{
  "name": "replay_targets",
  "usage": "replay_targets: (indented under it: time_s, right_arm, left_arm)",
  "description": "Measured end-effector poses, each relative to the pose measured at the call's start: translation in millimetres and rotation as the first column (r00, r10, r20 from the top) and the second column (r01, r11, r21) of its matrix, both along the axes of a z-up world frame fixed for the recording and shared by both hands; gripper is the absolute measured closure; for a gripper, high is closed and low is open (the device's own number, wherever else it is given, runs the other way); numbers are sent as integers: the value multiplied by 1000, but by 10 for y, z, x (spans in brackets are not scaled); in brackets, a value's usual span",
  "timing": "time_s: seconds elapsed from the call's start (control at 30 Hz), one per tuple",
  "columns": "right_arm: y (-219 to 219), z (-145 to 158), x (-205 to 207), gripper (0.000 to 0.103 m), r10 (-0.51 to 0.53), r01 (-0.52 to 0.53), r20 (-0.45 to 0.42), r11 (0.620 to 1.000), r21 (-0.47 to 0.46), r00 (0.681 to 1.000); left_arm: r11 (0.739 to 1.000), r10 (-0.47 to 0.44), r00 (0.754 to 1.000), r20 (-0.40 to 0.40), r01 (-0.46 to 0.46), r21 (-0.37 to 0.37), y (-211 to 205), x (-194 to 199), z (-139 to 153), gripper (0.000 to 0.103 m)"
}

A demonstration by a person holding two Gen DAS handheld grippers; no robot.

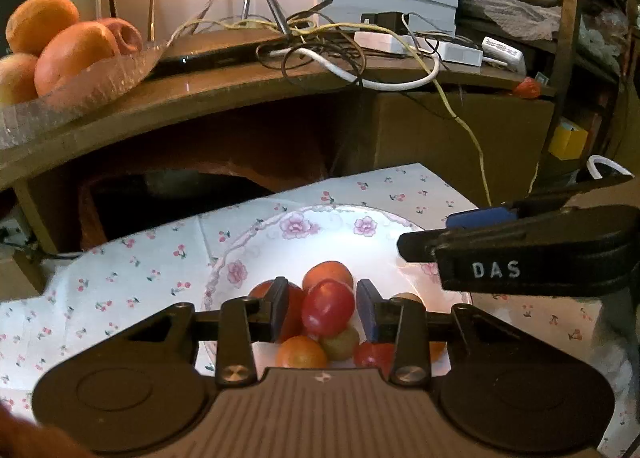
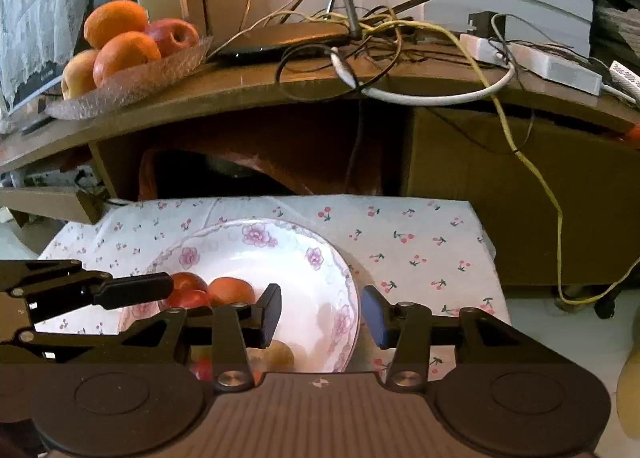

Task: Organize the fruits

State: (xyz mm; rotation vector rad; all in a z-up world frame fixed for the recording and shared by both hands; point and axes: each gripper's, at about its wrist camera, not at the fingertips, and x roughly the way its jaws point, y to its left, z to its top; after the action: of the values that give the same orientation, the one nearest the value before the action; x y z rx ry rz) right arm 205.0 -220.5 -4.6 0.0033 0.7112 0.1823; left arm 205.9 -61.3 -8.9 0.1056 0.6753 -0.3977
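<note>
A white plate with pink flowers (image 1: pixel 296 225) lies on a cherry-print cloth and holds several small tomatoes. My left gripper (image 1: pixel 322 310) stands over the pile with a red tomato (image 1: pixel 328 306) between its fingers; whether the pads press it I cannot tell. My right gripper (image 2: pixel 320 316) is open, with the plate's right rim (image 2: pixel 348 298) between its fingers. The right gripper also shows in the left wrist view (image 1: pixel 520 254), at the plate's right. The left gripper shows in the right wrist view (image 2: pixel 136 290), over the tomatoes (image 2: pixel 230 290).
A glass dish (image 2: pixel 132 85) with oranges (image 2: pixel 124 51) and apples sits on the wooden shelf (image 2: pixel 280 85) behind. Tangled cables (image 2: pixel 380 53), a router and adapters lie on the shelf. A cardboard box (image 2: pixel 520 193) stands at the right. The cherry cloth (image 2: pixel 420 242) extends to the right of the plate.
</note>
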Motion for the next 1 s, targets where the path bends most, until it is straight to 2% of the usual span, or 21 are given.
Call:
replay_targets:
  time_s: [0.37, 0.6, 1.0]
  right_arm:
    - [-58, 128, -223, 57, -24, 24, 12, 1000, -2, 1000]
    - [27, 168, -482, 56, -31, 31, -3, 999, -25, 999]
    - [32, 236, -1024, 55, -48, 48, -17, 999, -14, 999]
  left_arm:
    - [994, 107, 994, 30, -108, 22, 208, -144, 217, 58]
    - [988, 131, 991, 20, -132, 85, 195, -400, 190, 52]
    - [984, 166, 986, 6, -166, 63, 292, -867, 250, 41]
